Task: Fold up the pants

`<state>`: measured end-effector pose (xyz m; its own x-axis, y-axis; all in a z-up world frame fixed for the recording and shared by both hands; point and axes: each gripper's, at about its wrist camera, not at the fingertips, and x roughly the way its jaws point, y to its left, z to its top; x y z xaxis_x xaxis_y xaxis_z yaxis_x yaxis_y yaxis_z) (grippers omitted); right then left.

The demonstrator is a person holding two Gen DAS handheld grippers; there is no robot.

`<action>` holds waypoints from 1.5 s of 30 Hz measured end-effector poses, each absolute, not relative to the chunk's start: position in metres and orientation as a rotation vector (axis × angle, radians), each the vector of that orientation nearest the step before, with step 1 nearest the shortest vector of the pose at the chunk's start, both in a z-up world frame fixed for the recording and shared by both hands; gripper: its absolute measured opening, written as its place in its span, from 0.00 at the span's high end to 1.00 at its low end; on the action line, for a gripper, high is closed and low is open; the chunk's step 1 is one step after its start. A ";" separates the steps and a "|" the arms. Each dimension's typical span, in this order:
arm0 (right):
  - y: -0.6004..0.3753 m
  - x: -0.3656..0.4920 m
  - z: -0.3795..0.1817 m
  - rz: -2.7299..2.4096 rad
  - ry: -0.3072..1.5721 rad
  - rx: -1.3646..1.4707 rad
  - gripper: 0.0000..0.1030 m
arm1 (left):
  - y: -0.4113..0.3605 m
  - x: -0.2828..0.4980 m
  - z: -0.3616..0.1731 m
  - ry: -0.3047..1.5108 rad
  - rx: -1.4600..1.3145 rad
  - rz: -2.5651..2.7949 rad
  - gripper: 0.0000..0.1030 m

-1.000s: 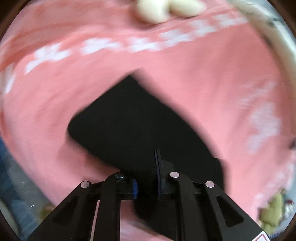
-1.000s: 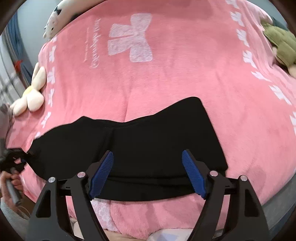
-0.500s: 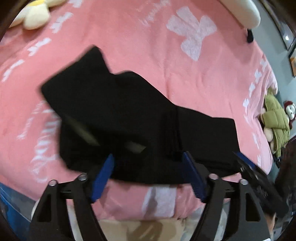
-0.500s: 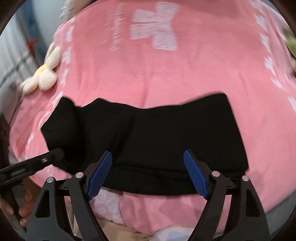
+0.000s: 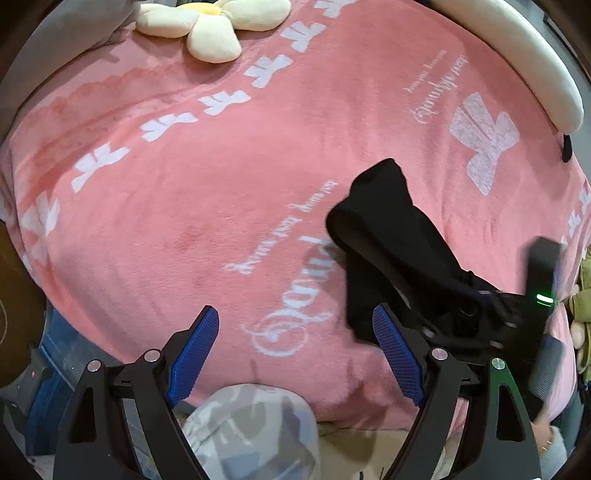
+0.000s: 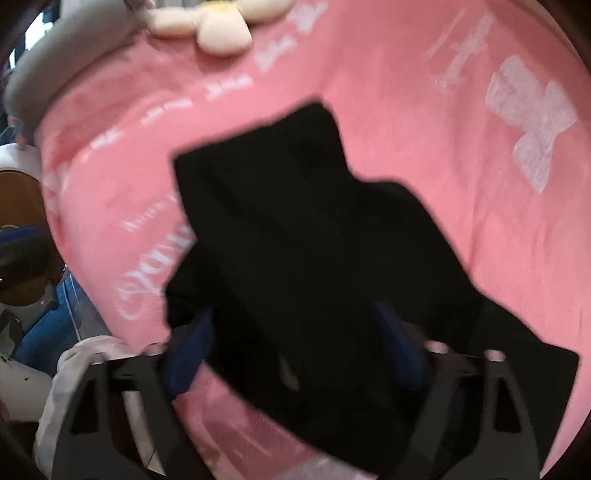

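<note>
Pants [image 5: 391, 254]: black, bunched in a loose heap on the pink blanket [image 5: 221, 206], toward the near edge of the bed. In the left view the heap is lying to the right of the left gripper [image 5: 295, 347], draped partly over the right gripper [image 5: 480, 325]. In the right view (blurred) the pants [image 6: 314, 240] are filling the centre, with cloth hanging between the blue pads.

Left gripper: jaws are being opened and are standing wide; nothing is lying between them, only bare blanket with white script.

Right gripper [image 6: 295, 350]: jaws are closing, with black cloth lying between them. Whether the pads are pressing on it is not being shown clearly; the blur is too heavy. Judged as not yet clamped.

Handling, as judged: the fabric is soft and limp, is holding no shape, and is likely light. It is folding and sagging wherever it is unsupported, so layers are liable to be caught together by accident. The plush blanket is probably giving some drag, so sliding is less advisable than lifting.

Grasp points, as judged: an outer edge or corner, such as the raised upper corner of the heap [image 5: 384, 173], is being favoured over the thick middle. A single layer at the hem or waistband is preferable, though neither can be told apart in these views.

A flower cushion [image 5: 214, 26] is lying at the far edge, well apart from the pants.
</note>
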<state>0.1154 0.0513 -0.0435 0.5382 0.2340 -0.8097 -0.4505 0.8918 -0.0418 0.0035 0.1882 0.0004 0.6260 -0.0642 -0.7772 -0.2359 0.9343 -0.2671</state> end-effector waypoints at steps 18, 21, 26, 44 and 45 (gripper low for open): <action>-0.242 0.044 -0.065 0.090 0.934 0.777 0.56 | 0.111 0.026 -0.008 0.979 -0.360 -0.081 0.20; -0.243 0.043 -0.053 0.093 0.890 0.788 0.38 | 0.091 0.028 -0.001 0.969 -0.290 -0.089 0.20; -0.233 0.063 -0.053 0.071 0.907 0.676 0.79 | 0.062 0.033 -0.003 0.990 -0.231 -0.104 0.19; -0.298 -0.013 -0.011 -0.201 0.757 0.462 0.39 | 0.024 0.084 -0.020 1.072 -0.308 -0.203 0.18; -0.307 -0.011 -0.011 -0.213 0.759 0.453 0.38 | 0.022 0.094 -0.027 1.089 -0.320 -0.206 0.18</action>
<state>-0.0111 -0.3066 -0.0108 0.7099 -0.0244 -0.7039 0.3454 0.8831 0.3176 0.0939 0.0220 -0.0266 0.4506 -0.3192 -0.8337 0.0072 0.9352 -0.3542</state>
